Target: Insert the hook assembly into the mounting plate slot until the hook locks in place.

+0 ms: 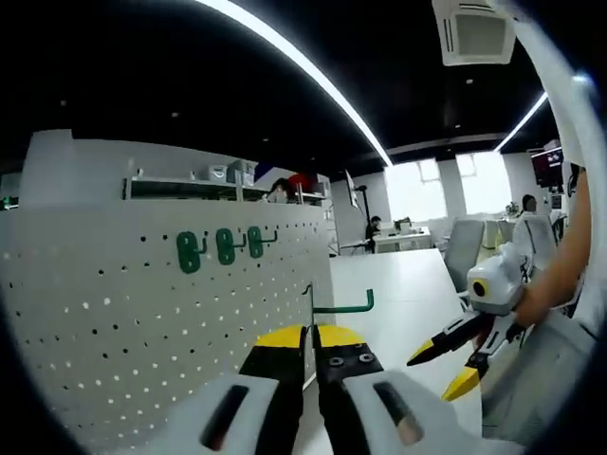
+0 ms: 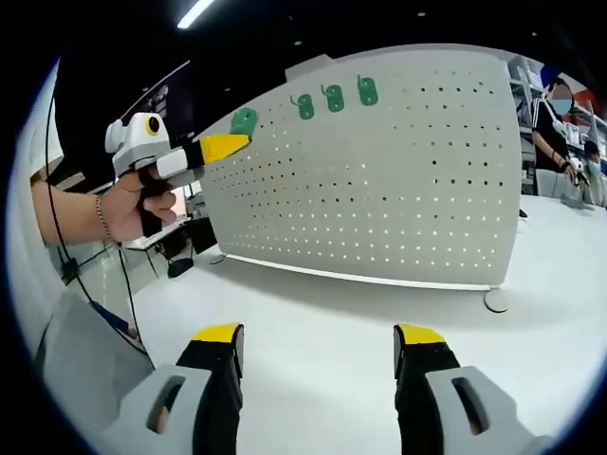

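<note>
A white pegboard (image 1: 142, 313) stands upright on the table and carries three green hooks (image 1: 225, 246) near its top. My left gripper (image 1: 308, 334) is shut on another green hook (image 1: 343, 306), whose rod points right, just off the board's near end. From the right gripper view, that left gripper (image 2: 224, 147) holds the green hook (image 2: 244, 120) by the upper left corner of the pegboard (image 2: 379, 180), left of the three mounted hooks (image 2: 334, 98). My right gripper (image 2: 319, 334) is open above the table with nothing between its jaws; it also appears as the right gripper (image 1: 444, 365).
The white table (image 2: 322, 303) spreads in front of the board, whose round foot (image 2: 493, 300) rests at the right. A hand (image 2: 133, 204) grips the left tool. People sit at desks (image 1: 398, 239) in the background, and one person (image 2: 555, 133) stands beyond the board.
</note>
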